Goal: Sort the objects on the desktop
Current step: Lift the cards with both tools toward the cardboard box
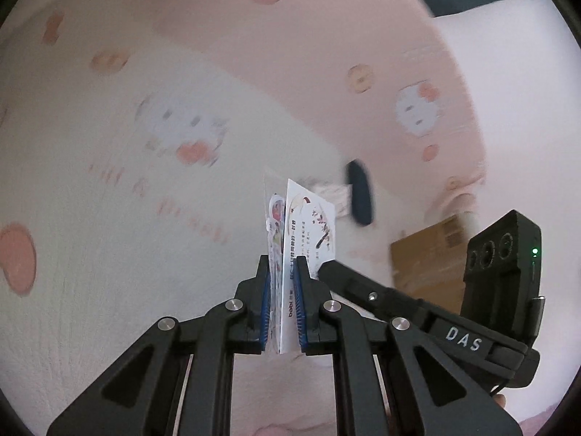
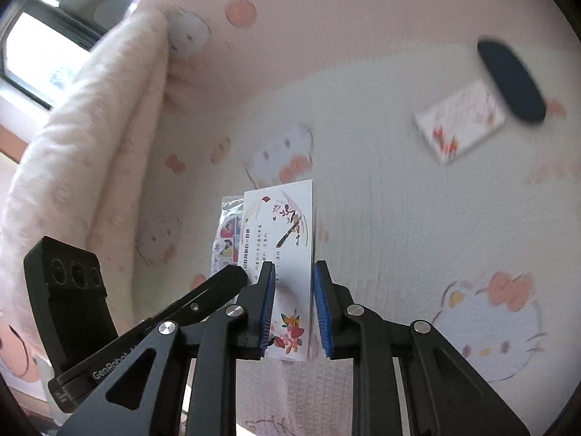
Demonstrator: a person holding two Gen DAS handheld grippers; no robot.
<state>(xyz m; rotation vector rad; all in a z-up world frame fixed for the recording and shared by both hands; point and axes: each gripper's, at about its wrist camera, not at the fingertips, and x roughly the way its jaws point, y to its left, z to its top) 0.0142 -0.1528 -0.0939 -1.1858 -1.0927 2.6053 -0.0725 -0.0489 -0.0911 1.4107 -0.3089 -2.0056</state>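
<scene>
Card packet (image 1: 308, 232): I'm seeing it hanging lifted off the blanket (image 1: 109, 218).
Left gripper (image 1: 283, 290): I'm pinching its lower edge, pads nearly together.
Right gripper (image 2: 293, 301): I'm seeing the packet between its narrowly spread pads; grip unclear.

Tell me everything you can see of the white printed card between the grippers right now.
The white printed card is thin, stiff-looking paper with a floral corner, brush art and small text. It stands on edge, lifted off the patterned cloth. The left gripper is shut on it together with a clear sticker packet pressed against its far side. In the right gripper only one pad visibly touches it.
</scene>
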